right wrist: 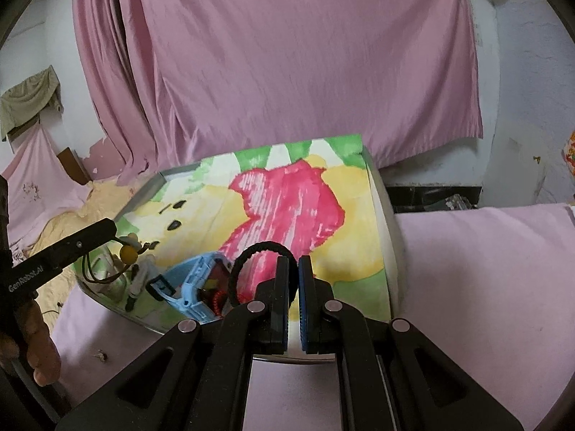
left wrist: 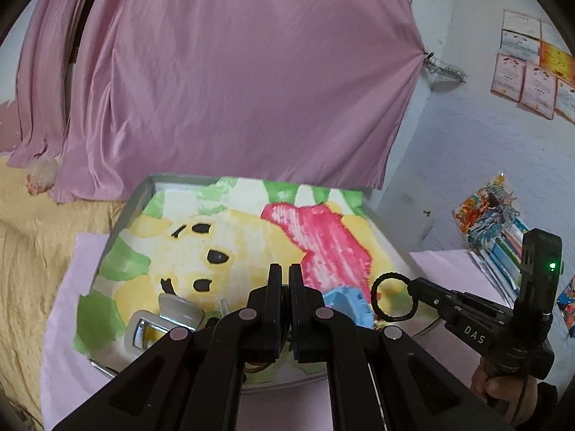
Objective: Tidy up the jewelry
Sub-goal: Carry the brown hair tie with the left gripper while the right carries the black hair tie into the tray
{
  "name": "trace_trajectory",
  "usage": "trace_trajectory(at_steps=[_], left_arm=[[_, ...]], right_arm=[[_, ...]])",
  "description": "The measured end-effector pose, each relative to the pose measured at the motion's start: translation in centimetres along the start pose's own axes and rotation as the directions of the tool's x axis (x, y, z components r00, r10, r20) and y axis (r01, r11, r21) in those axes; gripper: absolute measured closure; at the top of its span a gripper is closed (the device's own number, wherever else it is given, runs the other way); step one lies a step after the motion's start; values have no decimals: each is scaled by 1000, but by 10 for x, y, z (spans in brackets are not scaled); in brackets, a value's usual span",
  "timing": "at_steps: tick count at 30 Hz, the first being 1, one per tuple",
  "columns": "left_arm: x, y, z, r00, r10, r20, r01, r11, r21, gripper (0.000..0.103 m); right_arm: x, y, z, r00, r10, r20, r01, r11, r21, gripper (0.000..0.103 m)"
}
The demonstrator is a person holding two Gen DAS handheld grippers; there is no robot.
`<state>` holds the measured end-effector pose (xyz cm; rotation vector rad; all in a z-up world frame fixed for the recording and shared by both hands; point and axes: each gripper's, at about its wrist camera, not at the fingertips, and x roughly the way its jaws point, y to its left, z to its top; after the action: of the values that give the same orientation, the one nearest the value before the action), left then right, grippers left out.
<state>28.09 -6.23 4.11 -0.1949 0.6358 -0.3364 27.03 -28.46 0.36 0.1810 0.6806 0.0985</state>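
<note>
A metal-rimmed tray (left wrist: 143,194) lined with a cartoon-bear cloth lies on a pink cloth. My left gripper (left wrist: 285,276) is shut over its near end; in the right wrist view the left gripper (right wrist: 112,230) pinches a dark cord necklace with a yellow bead (right wrist: 128,253). My right gripper (right wrist: 290,270) is shut on a black ring-shaped band (right wrist: 259,248), which hangs above the tray's near right part. The left wrist view shows the right gripper (left wrist: 412,286) holding that band (left wrist: 376,301). A light blue watch (right wrist: 194,289) lies in the tray beside it.
A small white-capped bottle (left wrist: 179,309) and a silver buckle-like frame (left wrist: 141,328) sit at the tray's near left. Something red and beaded (right wrist: 215,301) lies by the watch. A stack of books (left wrist: 503,251) stands right, a yellow blanket (left wrist: 32,237) left, a pink curtain (left wrist: 233,82) behind.
</note>
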Motion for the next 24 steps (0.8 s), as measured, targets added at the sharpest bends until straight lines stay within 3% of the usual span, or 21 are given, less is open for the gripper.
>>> trace_trajectory(at_steps=[9,18,22,24], left_arm=[[15,1,-8,997,23,-71,-22,1000,11,99],[14,-3,-11,996,35,-79,-32,999,32,95],[11,0,-15,998,24,-65,-24,1000,6,55],[6,2,-15,999,16,-42,-16,1000,-5,54]], right_arm=[[15,1,-5,998,3,-61,-3,1000,0,98],[21,1,-6,995,7,-95,-7,1000,4,97],[19,0,-7,996,-1,-91,2,1000,6,83],[17,-2,-8,996,2,-87,0,1000,14,78]])
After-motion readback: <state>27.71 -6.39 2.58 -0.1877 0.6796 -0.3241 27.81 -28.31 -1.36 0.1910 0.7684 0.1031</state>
